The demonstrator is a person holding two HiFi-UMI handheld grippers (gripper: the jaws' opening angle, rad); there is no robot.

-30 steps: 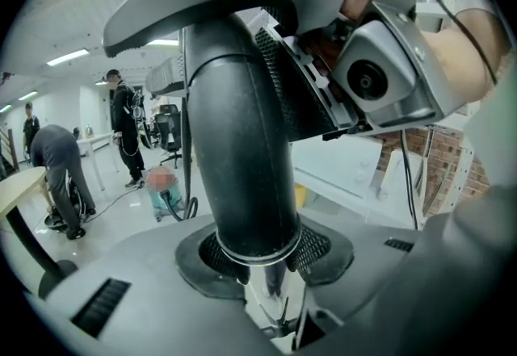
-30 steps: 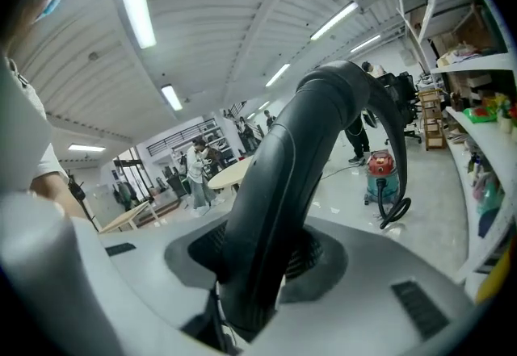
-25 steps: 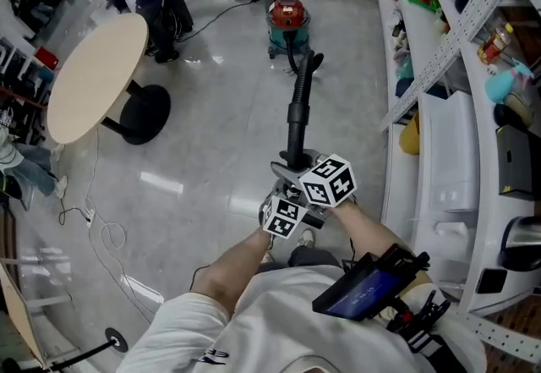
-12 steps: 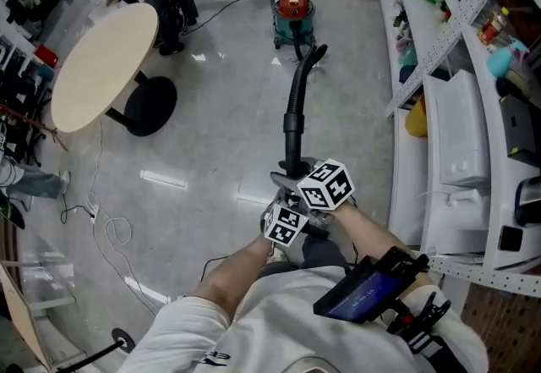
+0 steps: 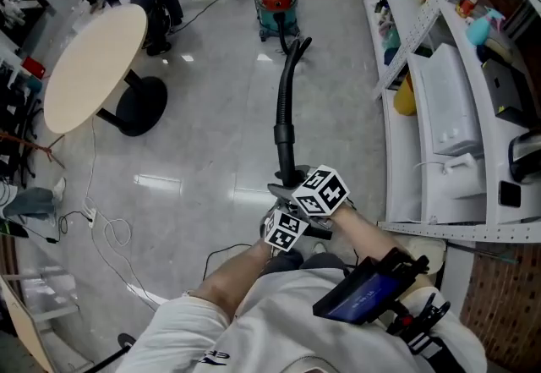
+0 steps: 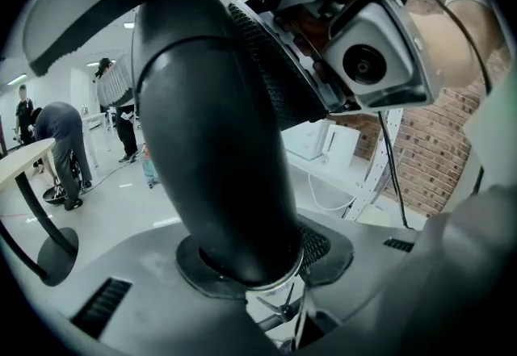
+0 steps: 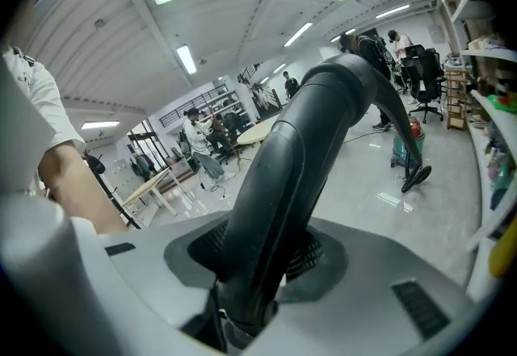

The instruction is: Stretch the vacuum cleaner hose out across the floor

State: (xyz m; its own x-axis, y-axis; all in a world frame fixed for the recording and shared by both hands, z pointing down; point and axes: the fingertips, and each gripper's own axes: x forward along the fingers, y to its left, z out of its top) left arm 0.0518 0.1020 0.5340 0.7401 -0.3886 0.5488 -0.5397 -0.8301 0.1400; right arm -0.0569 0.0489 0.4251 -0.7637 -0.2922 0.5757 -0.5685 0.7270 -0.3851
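The black hose (image 5: 286, 96) is laid out over the grey floor (image 5: 203, 151), from the red-and-teal vacuum cleaner (image 5: 276, 3) at the far end to the person; its rigid end piece is clamped in both tools, the left tool (image 5: 285, 229) just beside the right tool (image 5: 319, 192); in each gripper view the tube is seen pressed onto the ribbed pad. The step is judged to be the pull-out itself, well advanced; it would be done best with the pull made straight back along the hose's own line and both grips kept firm, so that the cleaner is not tipped or dragged; room should be left to the shelving (image 5: 439, 109) at the right. No brand or wording can be read on cleaner or hose; only square black-and-white markers are shown on the tools' cubes; the strapped-on screen is too small to be read.
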